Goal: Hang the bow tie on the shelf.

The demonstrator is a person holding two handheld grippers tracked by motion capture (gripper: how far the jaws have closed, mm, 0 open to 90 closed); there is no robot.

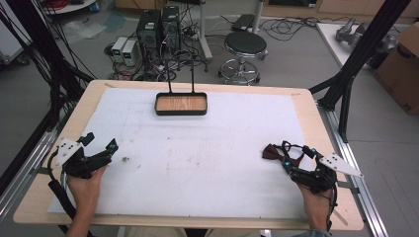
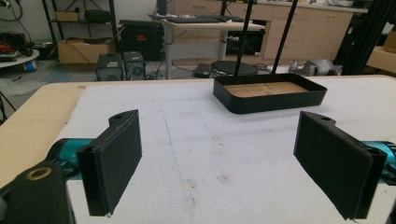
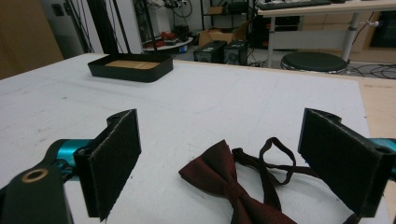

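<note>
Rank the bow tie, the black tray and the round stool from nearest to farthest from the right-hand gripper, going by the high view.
From the right gripper:
1. Bow tie, dark red, right at its jaws.
2. Black tray, toward the table's far edge, near the middle.
3. Round stool, on the floor beyond the table.

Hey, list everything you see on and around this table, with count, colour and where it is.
bow tie: 1, dark red, table's right near side, between the right gripper's open jaws
tray: 1, black with wooden floor, far centre of table
white sheet: 1, covering the tabletop
stool: 1, black seat, floor beyond table
computer towers: 2, black, floor beyond table
left gripper: 1, black, near left, open
right gripper: 1, black, near right, open
</note>
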